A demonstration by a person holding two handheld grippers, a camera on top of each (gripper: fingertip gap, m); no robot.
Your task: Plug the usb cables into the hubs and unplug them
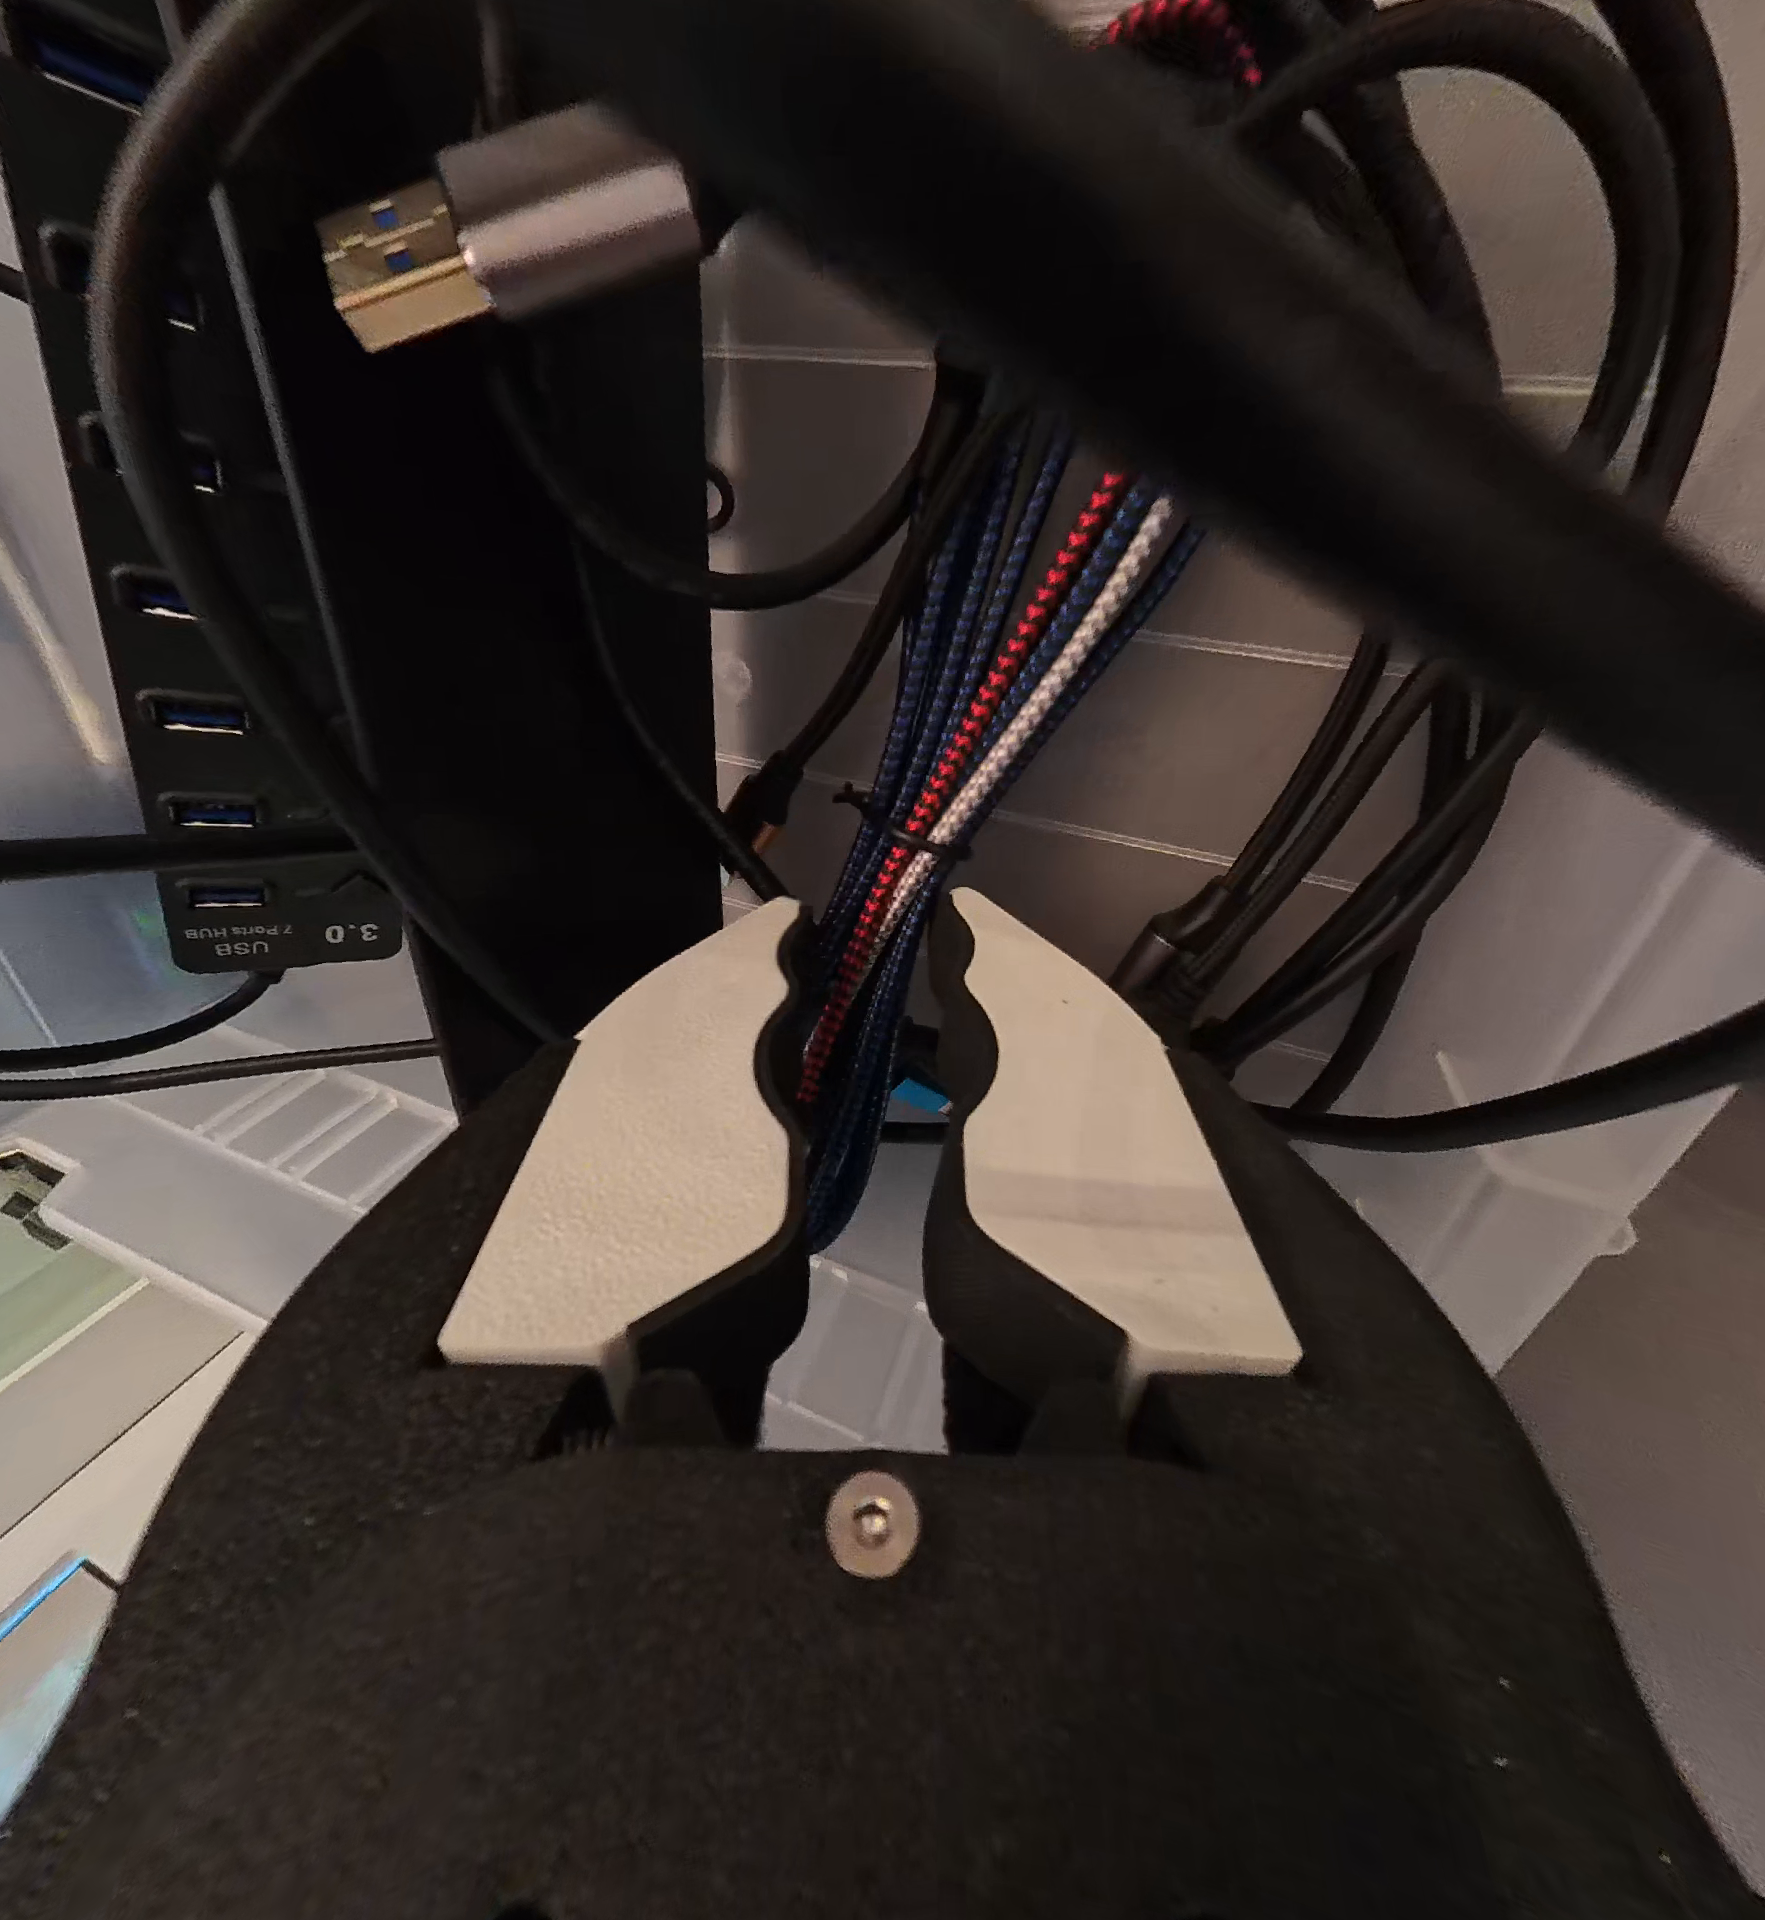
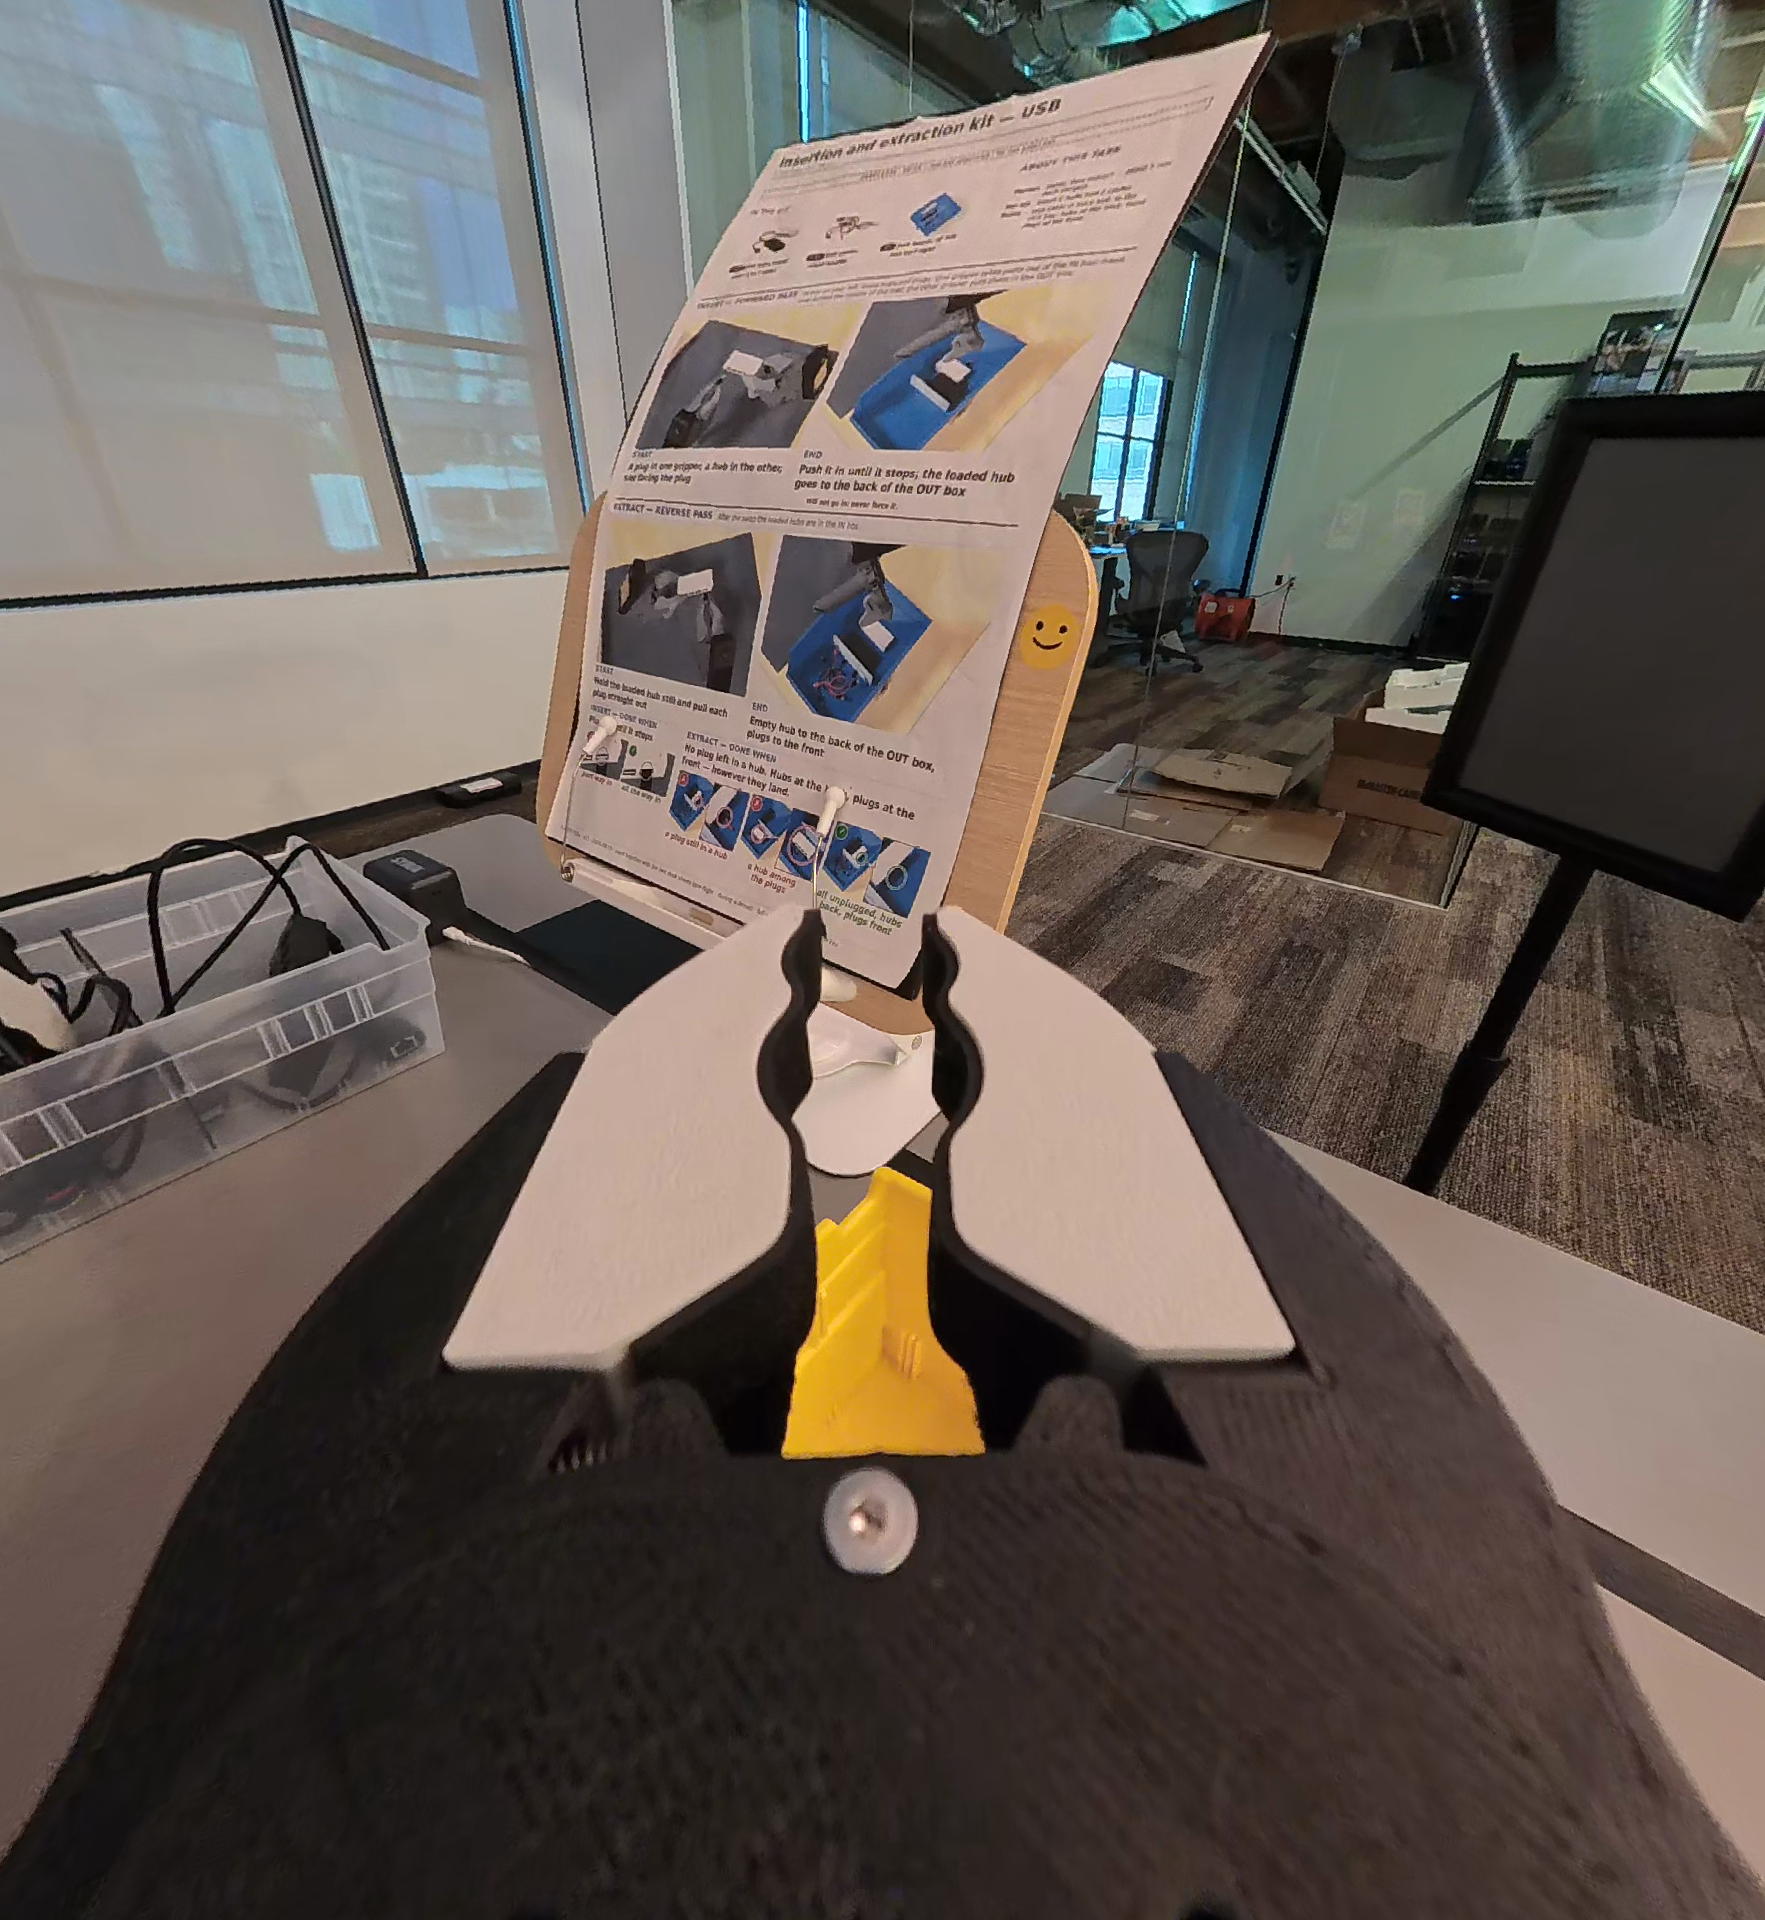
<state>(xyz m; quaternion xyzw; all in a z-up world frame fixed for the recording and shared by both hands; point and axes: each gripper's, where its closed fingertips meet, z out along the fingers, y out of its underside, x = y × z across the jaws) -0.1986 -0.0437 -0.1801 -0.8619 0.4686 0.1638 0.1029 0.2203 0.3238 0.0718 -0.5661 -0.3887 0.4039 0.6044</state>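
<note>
The left claw [image 1: 873,914] is held narrowly parted, and a tied bundle [image 1: 971,748] of braided blue, red and white cables passes through the gap; whether the fingers press on it cannot be told. A black hub [image 1: 203,707] stands upright to the left, its blue ports stacked one above the other, the top one cut off by the picture's edge. A loose plug [image 1: 504,234] with a grey shell and metal tip hangs near the hub's upper ports, touching none of them. A thick black cable [image 1: 1169,343], blurred by nearness, crosses the upper view and hides much behind it. Further black cables [image 1: 1377,831] hang on the right, their ends hidden. Clear plastic walls are made out behind.

The right claw [image 2: 873,920] is narrowly parted and holds nothing; a yellow part [image 2: 878,1340] is seen deep between its fingers. A printed sheet [image 2: 888,499] on a wooden stand [image 2: 1054,727] is set at the tabletop's [image 2: 265,1226] far edge. A clear bin [image 2: 182,1029] of black cables sits at the left edge, partly cut off. A dark screen [image 2: 1667,644] stands on the floor to the right.
</note>
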